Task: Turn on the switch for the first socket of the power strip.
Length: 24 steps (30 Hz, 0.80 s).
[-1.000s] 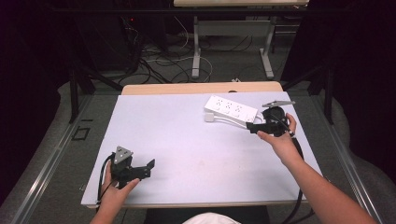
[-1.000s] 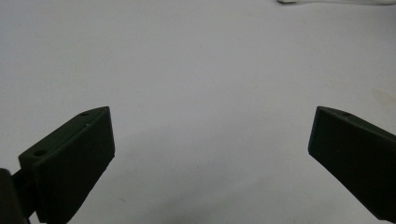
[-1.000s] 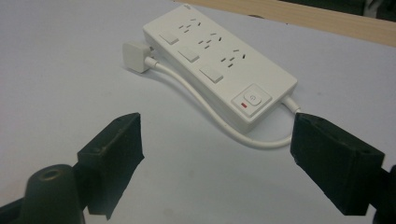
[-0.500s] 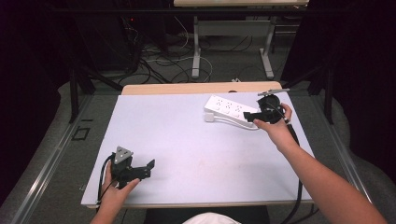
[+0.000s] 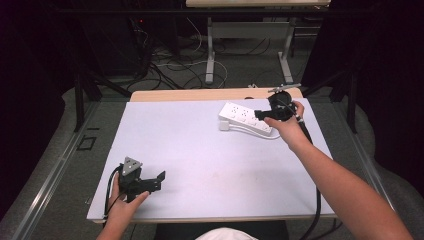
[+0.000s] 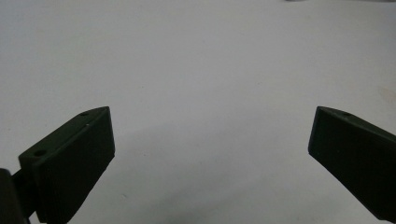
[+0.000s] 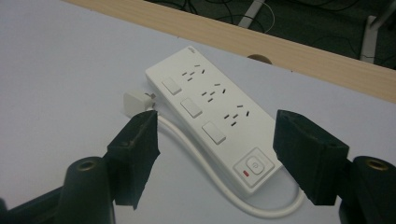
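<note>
The white plastic power strip (image 7: 212,126) lies near the counter's far right corner, rigid, light, likely slippery. The right gripper (image 7: 215,154) hovers above it, fingers half-spread, just closing, gripping nothing; take its narrow sides. The left gripper (image 5: 150,181) rests wide open.

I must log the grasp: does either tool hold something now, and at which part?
Nothing is held. The right tool stands open above the power strip, apart from it; the left tool is open over the table.

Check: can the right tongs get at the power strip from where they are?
Probably yes. The right tongs hover open just above the power strip, jaws either side of its switch end, nothing between them; only its white cord loops alongside.
</note>
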Each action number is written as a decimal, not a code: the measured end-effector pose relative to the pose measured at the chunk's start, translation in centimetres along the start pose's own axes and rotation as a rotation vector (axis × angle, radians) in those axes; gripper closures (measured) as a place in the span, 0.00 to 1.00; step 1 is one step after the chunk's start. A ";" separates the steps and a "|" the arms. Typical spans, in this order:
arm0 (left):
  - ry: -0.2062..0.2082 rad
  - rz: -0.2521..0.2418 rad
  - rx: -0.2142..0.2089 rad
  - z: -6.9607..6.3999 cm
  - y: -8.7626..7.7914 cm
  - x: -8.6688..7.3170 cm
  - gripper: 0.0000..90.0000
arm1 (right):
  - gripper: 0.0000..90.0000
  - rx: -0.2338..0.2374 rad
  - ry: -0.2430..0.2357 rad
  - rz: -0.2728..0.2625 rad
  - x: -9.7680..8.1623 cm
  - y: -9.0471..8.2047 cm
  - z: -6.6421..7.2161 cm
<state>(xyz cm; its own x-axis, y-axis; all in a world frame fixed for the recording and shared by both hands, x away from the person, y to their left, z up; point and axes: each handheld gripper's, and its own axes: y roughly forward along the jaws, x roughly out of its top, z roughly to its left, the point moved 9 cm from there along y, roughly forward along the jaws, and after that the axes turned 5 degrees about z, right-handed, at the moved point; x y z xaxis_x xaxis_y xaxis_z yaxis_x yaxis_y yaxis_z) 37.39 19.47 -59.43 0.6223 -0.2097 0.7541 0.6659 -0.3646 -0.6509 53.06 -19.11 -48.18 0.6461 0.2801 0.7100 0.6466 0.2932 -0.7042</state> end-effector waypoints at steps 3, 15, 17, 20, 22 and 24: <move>-0.007 -0.006 0.003 0.2 0.0 0.0 0.00 | 0.36 -0.004 0.006 0.004 0.6 0.4 0.0; -0.012 -0.002 0.000 0.2 0.1 0.0 0.00 | 0.42 -0.029 0.005 0.015 2.0 2.1 -0.5; -0.012 -0.001 0.000 0.2 0.1 0.0 0.00 | 0.42 -0.037 0.010 0.018 2.2 2.3 -0.6; -0.011 -0.002 0.001 0.3 0.1 0.0 0.00 | 0.43 -0.048 0.008 0.022 2.4 2.7 -0.9; -0.012 0.000 0.001 0.3 0.1 0.0 0.00 | 0.44 -0.053 0.014 0.024 2.4 3.1 -1.1; -0.010 -0.004 0.002 0.3 0.1 0.0 0.00 | 0.44 -0.055 0.020 0.021 2.4 3.3 -1.2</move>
<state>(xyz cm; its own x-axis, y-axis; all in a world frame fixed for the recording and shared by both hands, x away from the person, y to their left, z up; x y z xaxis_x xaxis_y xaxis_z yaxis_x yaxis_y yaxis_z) 37.61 19.65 -59.53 0.6239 -0.1990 0.7557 0.6693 -0.3632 -0.6482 57.25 -18.52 -48.79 0.6678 0.2669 0.6949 0.6534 0.2369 -0.7190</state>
